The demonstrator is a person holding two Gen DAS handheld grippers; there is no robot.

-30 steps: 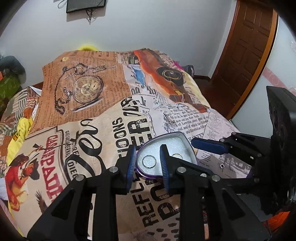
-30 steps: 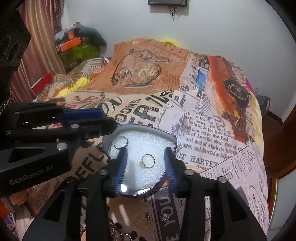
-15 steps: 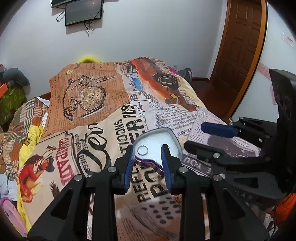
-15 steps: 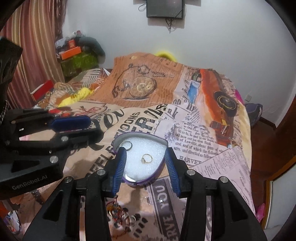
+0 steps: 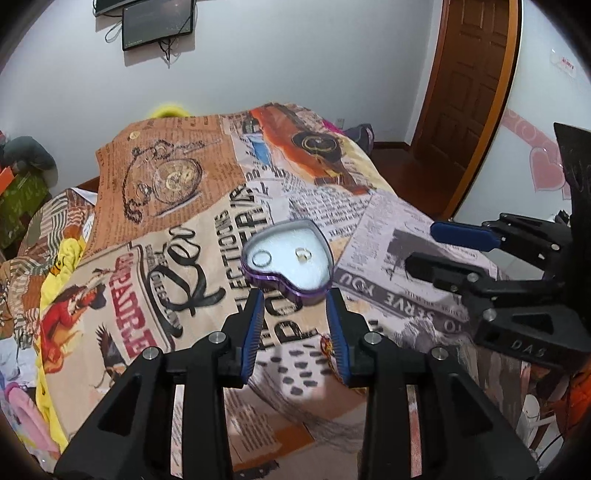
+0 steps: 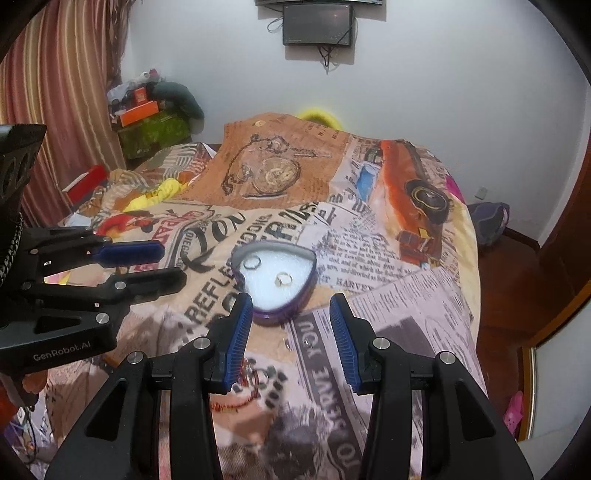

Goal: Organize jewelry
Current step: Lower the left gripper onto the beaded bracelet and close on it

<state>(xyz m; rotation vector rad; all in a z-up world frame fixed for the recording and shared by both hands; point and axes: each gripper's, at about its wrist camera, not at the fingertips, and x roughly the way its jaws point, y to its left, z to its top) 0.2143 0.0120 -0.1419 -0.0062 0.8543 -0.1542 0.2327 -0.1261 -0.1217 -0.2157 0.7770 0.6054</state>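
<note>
A purple heart-shaped box (image 5: pixel 284 284) (image 6: pixel 295 306) with a white foam bed lies on the printed bedspread (image 5: pixel 192 280). It holds a silver ring (image 5: pixel 261 257) (image 6: pixel 252 263) and a gold ring (image 5: pixel 303 254) (image 6: pixel 283 278). My left gripper (image 5: pixel 293 295) (image 6: pixel 171 262) hovers just short of the box's near edge, its jaws opening with nothing between them. To its right, my right gripper (image 6: pixel 290 301) (image 5: pixel 424 245) stands open and empty, also short of the box. Loose jewelry (image 6: pixel 255 376) lies on the cloth below the right fingers.
The bed drops off on the right toward a wooden floor and a brown door (image 5: pixel 469 92). Bags and boxes (image 6: pixel 155 122) pile up at the far left by a striped curtain. A screen (image 6: pixel 317 26) hangs on the back wall.
Both grippers have pulled back and risen from the box, which now lies beyond their fingertips rather than between them. The left jaws have widened.
</note>
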